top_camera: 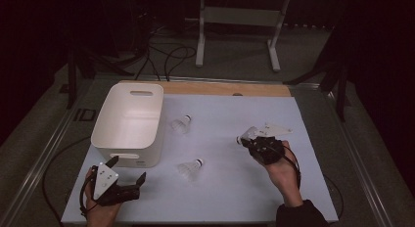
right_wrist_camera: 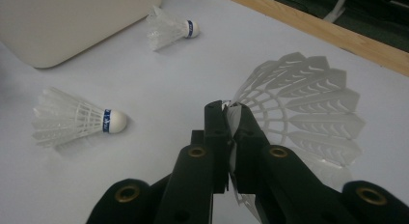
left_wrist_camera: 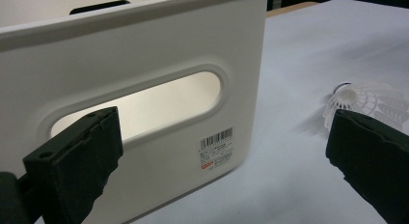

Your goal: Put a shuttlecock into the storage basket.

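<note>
jaws first, from the high view: the right gripper (top_camera: 243, 139) is clenched on a shuttlecock (top_camera: 248, 133), pinching the edge of its feather skirt at the right of the white table (top_camera: 230, 192), while the left gripper (top_camera: 128, 172) sits released at the near left, its jaws spread wide with nothing between them, just beside the near wall of the white bin (top_camera: 128, 123). two more shuttlecocks lie loose on the table, one (top_camera: 181, 124) just right of the bin and one (top_camera: 190, 169) nearer the middle front. left gripper view: both black pads stand well apart, facing the bin's handle slot (left_wrist_camera: 137, 107) and its barcode label (left_wrist_camera: 216, 148), with a loose shuttlecock (left_wrist_camera: 365, 97) off to the right. right gripper view: the jaws are pressed together on a thin slice of skirt (right_wrist_camera: 299, 105), the rest fanning out to the right; the two loose ones (right_wrist_camera: 77, 119) and (right_wrist_camera: 170, 29) lie to the left, the farther one by the bin corner (right_wrist_camera: 72, 26). judging by this, the held shuttlecock is headed for the bin; the grip is slight, so carry it slowly and level, clear the rim fully, and let go only once over the opening.
</note>
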Motion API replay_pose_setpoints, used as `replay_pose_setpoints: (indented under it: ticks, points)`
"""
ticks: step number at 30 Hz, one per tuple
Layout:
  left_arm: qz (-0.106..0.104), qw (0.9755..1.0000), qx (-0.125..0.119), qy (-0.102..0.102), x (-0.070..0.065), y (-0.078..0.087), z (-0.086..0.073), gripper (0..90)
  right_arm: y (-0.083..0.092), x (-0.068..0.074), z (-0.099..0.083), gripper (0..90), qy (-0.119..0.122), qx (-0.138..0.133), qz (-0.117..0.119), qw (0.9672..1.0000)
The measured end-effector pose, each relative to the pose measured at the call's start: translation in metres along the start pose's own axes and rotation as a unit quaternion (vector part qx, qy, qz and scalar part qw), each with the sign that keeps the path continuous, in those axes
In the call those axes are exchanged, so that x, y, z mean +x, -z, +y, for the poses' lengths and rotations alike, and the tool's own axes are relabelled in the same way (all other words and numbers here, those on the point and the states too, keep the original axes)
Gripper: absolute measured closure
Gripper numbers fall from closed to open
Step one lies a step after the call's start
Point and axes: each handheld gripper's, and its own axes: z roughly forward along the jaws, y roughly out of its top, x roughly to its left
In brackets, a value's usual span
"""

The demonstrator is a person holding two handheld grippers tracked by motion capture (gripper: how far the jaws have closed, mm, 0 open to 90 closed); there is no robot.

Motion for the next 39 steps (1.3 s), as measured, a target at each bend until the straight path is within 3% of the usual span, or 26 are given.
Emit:
replay_pose_setpoints:
  ticks: [13, 39]
  points:
    - [-0.009, 0.9999, -0.003, -0.005, -0.001, 0.000, 0.000, 0.1, -0.004, 0.010, 0.019, 87.2, 0.019, -0.006, 0.008, 0.9998]
    - [-0.012, 0.9998, -0.002, -0.013, -0.002, 0.000, 0.000, 0.1, -0.010, 0.022, 0.041, 87.2, 0.018, -0.023, 0.026, 0.9992]
